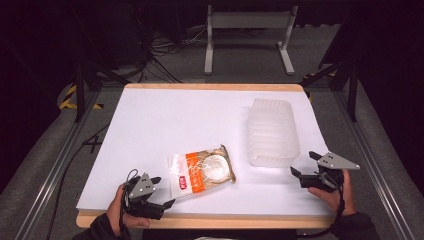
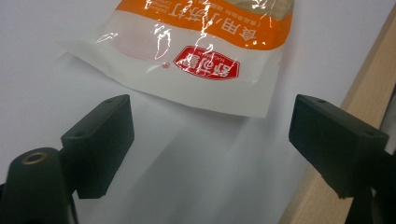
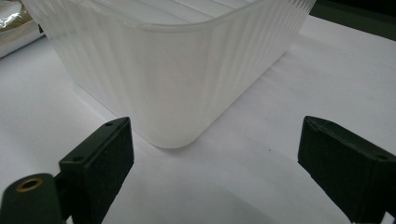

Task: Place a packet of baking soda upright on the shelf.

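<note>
We see a white desk (image 1: 165, 120) edged in wood in a dark, cabled room, both claws gaping empty: left claw (image 1: 161, 192) near the snack pouch (image 1: 201, 171), right claw (image 1: 306, 164) facing the ribbed tub (image 1: 272, 131), whose ribs the right gripper view sharpens.

table top (image 1: 150, 120): white sheet, flat, covers nearly the whole surface
table edge (image 1: 215, 86): light wood strip, shows along far side and near side
stand (image 1: 247, 22): pale metal frame on the floor beyond the table, two feet pointing toward the table
cables (image 1: 160, 47): dark tangle on the floor, far left of the stand
floor (image 1: 40, 165): grey carpet
rails (image 1: 55, 165): metal, running along both sides of the table
hazard tape (image 1: 67, 95): yellow-black, floor at far left
</note>
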